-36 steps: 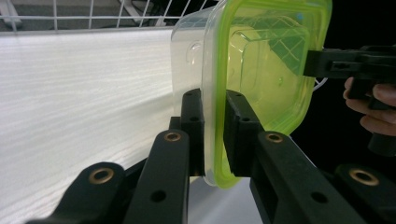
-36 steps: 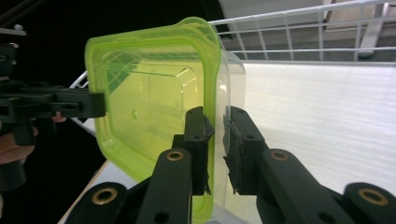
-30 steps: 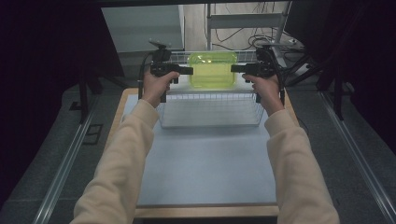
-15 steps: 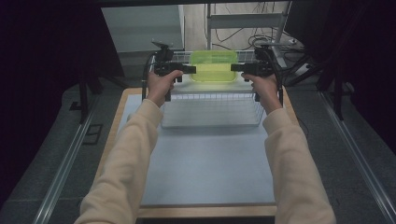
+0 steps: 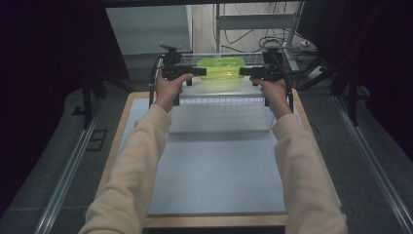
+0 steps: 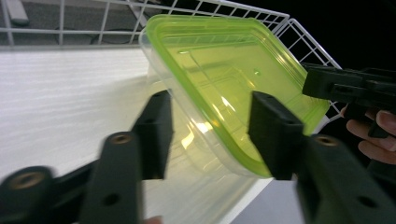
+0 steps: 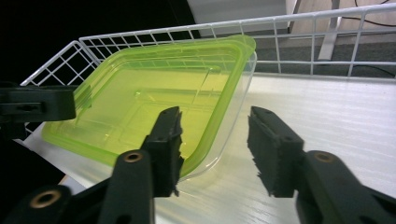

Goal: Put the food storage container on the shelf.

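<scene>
With both sets of jaws parted and straddling the lidded green container's (image 5: 221,68) rims, left gripper (image 6: 210,135) at 9 o'clock, right gripper (image 7: 215,149) at 3 o'clock, close evenly before lifting from the wire basket (image 5: 219,101).

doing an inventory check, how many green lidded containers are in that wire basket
1. The container sits in the wire basket toward its far side, between the left gripper and right gripper. The basket's visible floor holds nothing else.
</scene>
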A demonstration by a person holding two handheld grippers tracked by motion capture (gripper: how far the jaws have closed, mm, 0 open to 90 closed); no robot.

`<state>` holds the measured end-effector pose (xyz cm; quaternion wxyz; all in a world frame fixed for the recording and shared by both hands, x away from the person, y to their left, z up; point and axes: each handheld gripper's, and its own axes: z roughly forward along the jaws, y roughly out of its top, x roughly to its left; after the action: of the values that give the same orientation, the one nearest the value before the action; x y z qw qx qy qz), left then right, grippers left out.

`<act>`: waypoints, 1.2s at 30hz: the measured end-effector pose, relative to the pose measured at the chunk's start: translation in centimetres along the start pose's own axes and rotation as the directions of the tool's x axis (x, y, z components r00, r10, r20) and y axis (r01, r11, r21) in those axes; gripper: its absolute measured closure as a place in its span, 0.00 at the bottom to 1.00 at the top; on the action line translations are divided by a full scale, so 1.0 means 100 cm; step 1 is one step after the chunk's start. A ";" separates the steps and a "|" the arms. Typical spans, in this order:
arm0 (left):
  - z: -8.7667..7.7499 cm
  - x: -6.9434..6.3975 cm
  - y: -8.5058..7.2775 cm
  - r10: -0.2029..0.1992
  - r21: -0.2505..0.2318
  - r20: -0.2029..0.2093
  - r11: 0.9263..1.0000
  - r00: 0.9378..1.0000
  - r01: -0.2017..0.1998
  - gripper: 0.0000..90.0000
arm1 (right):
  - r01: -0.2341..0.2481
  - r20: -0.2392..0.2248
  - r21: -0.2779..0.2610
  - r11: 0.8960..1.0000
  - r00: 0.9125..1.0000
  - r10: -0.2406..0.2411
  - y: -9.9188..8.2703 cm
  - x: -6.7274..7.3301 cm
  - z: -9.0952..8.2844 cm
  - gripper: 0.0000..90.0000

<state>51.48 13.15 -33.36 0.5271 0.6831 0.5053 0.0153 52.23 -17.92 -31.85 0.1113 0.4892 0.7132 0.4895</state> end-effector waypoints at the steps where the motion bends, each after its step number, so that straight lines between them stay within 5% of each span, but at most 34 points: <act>1: 0.000 -0.001 0.000 0.003 -0.008 -0.008 1.000 1.000 -0.003 0.48 | 0.001 0.003 0.000 1.000 1.000 -0.001 0.000 0.000 0.000 0.57; 5: -0.001 -0.003 0.000 0.023 -0.028 -0.019 0.999 1.000 -0.024 0.32 | 0.012 0.019 -0.006 1.000 1.000 -0.011 -0.001 0.002 -0.002 0.46; 12: -0.015 -0.011 -0.002 0.057 -0.046 -0.019 0.997 0.998 -0.057 0.27 | 0.042 -0.008 -0.064 0.997 0.999 -0.043 -0.001 0.008 -0.020 0.38; 16: -0.036 -0.015 -0.008 0.135 -0.034 -0.054 0.990 0.989 -0.137 0.27 | 0.090 -0.011 -0.084 0.992 0.996 -0.091 -0.007 0.015 -0.034 0.35; 18: -0.046 -0.017 -0.013 0.143 -0.030 -0.057 0.989 0.988 -0.145 0.27 | 0.106 -0.038 -0.086 0.991 0.993 -0.110 -0.015 0.018 -0.044 0.33; 23: -0.072 -0.024 -0.040 0.152 -0.053 -0.048 0.987 0.987 -0.155 0.27 | 0.153 -0.067 -0.095 0.984 0.985 -0.160 -0.033 0.026 -0.060 0.32; 25: -0.082 -0.028 -0.055 0.189 -0.051 -0.049 0.980 0.981 -0.191 0.26 | 0.200 -0.087 -0.096 0.975 0.974 -0.208 -0.052 0.031 -0.073 0.31; 27: -0.088 -0.030 -0.068 0.212 -0.050 -0.052 0.975 0.976 -0.215 0.26 | 0.204 -0.089 -0.095 0.974 0.973 -0.213 -0.055 0.032 -0.075 0.31; 31: -0.099 -0.033 -0.103 0.226 -0.068 -0.008 0.972 0.974 -0.226 0.26 | 0.240 -0.124 -0.091 0.966 0.960 -0.250 -0.090 0.036 -0.092 0.30; 36: -0.105 -0.031 -0.147 0.237 -0.057 0.029 0.970 0.971 -0.235 0.26 | 0.249 -0.139 -0.090 0.964 0.956 -0.260 -0.118 0.033 -0.096 0.30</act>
<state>34.26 17.38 -37.98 0.5486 0.7240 0.4106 0.0791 37.57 -21.37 -35.54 0.1371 0.3508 0.7585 0.5318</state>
